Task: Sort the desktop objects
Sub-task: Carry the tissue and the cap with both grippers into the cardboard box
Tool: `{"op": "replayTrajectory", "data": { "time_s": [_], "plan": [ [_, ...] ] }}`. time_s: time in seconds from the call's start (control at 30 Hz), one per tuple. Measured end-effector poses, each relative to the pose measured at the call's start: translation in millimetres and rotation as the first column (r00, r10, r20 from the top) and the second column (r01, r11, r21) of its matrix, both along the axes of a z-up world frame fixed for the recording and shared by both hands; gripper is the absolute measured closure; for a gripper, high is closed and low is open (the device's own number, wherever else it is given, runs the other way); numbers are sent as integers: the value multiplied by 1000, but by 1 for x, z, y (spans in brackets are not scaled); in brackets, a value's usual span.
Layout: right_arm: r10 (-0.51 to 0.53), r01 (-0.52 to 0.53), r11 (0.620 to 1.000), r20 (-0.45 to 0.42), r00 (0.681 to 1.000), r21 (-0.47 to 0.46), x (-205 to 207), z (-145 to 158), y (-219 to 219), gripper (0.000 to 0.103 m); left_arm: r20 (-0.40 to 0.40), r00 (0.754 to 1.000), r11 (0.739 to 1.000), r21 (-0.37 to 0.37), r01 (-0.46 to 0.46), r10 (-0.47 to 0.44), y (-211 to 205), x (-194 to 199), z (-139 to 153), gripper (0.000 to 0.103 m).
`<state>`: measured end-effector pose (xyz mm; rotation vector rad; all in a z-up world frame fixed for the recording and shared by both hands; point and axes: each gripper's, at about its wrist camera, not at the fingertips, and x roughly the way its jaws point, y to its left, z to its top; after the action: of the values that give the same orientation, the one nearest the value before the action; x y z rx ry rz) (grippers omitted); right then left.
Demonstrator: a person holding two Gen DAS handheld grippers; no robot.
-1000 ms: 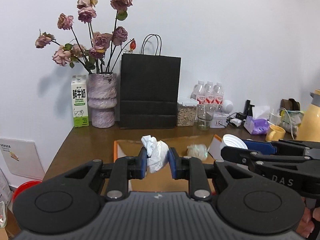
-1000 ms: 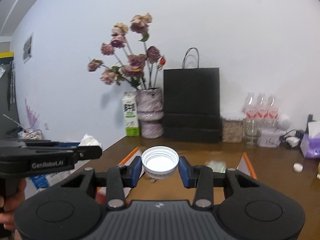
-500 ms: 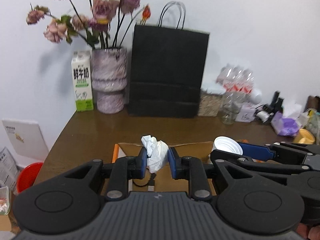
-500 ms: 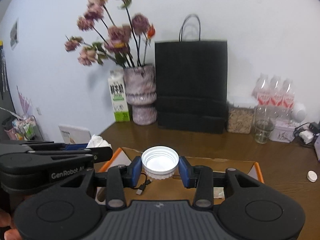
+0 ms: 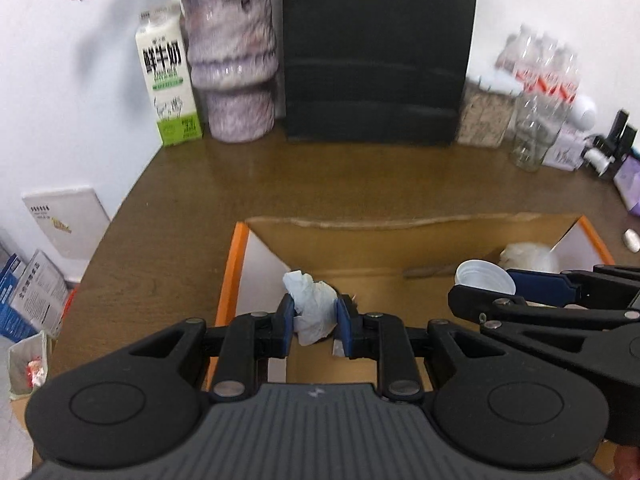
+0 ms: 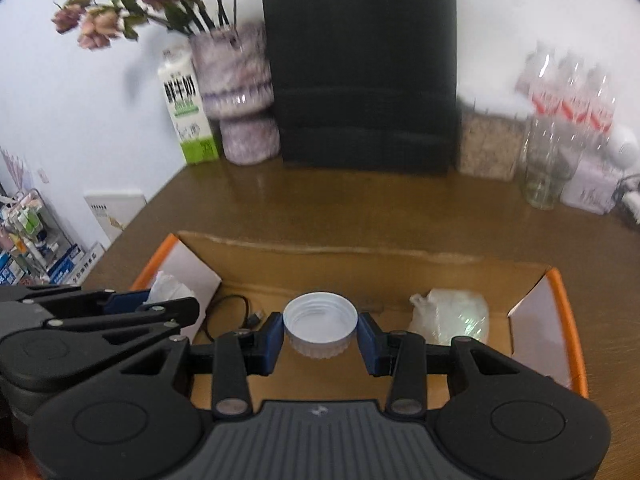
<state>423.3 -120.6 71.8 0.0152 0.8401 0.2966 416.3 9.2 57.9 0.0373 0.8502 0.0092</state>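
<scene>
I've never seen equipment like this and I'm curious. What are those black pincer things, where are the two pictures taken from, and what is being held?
They are two hand-held grippers; a person carries one in each hand, and each has a camera looking along its fingers. One picture comes from each. The left gripper pinches a crumpled tissue. The right gripper grips a white lid. Both hang over an open cardboard box on a brown table; in it lie a cable and a plastic bag.

White wall point(image 5: 80, 80) behind brown wooden desk point(image 5: 320, 184). Black paper bag point(image 5: 376, 52), mottled vase point(image 5: 232, 68) with dried flowers point(image 6: 120, 20), milk carton point(image 5: 168, 76) along back edge. Water bottles point(image 6: 568, 84), glass point(image 6: 546, 176) at right. Even light.
</scene>
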Motion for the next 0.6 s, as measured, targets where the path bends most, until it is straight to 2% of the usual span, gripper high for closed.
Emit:
{"op": "replayTrajectory", "data": {
  "time_s": [0.17, 0.27, 0.37, 0.47, 0.5, 0.6],
  "plan": [
    [3, -5, 1000, -75, 997, -26, 12, -16, 4, 64, -79, 997, 999, 50, -12, 16, -4, 14, -15, 79],
    [-4, 1, 1000, -107, 994, -29, 17, -23, 3, 64, -93, 995, 995, 102, -13, 23, -8, 17, -22, 79],
    [-12, 8, 1000, -136, 991, -26, 22, -29, 1, 64, -103, 994, 994, 108, -15, 26, -9, 18, -26, 77],
    [-13, 9, 1000, -156, 988, -29, 25, -35, -1, 64, -109, 994, 992, 127, -20, 34, -11, 19, -30, 67],
    [-8, 4, 1000, -161, 987, -28, 25, -36, -1, 60, -109, 993, 991, 130, -24, 39, -11, 19, -31, 61],
    [-22, 17, 999, -176, 984, -30, 26, -39, -4, 51, -113, 993, 990, 141, -26, 42, -10, 19, -34, 56]
  ]
}}
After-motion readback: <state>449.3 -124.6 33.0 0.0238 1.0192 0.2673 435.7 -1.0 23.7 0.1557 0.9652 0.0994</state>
